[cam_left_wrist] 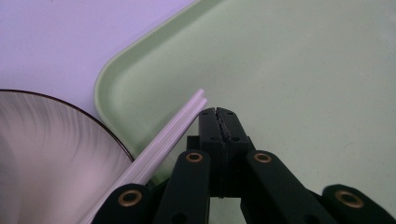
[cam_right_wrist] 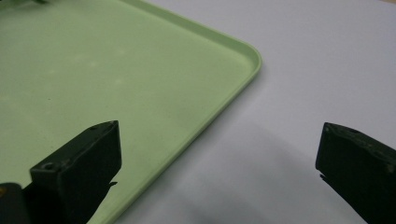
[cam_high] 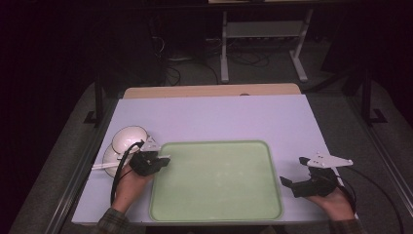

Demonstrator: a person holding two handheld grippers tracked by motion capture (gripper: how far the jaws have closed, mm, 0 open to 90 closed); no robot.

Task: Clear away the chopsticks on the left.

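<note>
A pale green tray (cam_high: 219, 180) lies empty in the middle of the lilac table top. My left gripper (cam_high: 163, 161) sits at the tray's left rim, jaws shut against each other. A pair of white chopsticks (cam_high: 104, 166) runs under and beside it. In the left gripper view the chopsticks (cam_left_wrist: 173, 130) pass along the left side of my shut gripper (cam_left_wrist: 218, 112), over the tray (cam_left_wrist: 303, 70) rim, not between the jaws. My right gripper (cam_high: 294, 170) stands wide open just right of the tray. The right gripper view shows it (cam_right_wrist: 218, 126) straddling the tray (cam_right_wrist: 93, 70) corner and bare table.
A white bowl (cam_high: 129, 138) and a second white dish (cam_high: 111, 158) sit left of the tray, close behind my left hand; the bowl (cam_left_wrist: 46, 149) fills the lower left of the left gripper view. A wooden strip (cam_high: 209, 90) edges the table's far side. Table legs and cables lie beyond.
</note>
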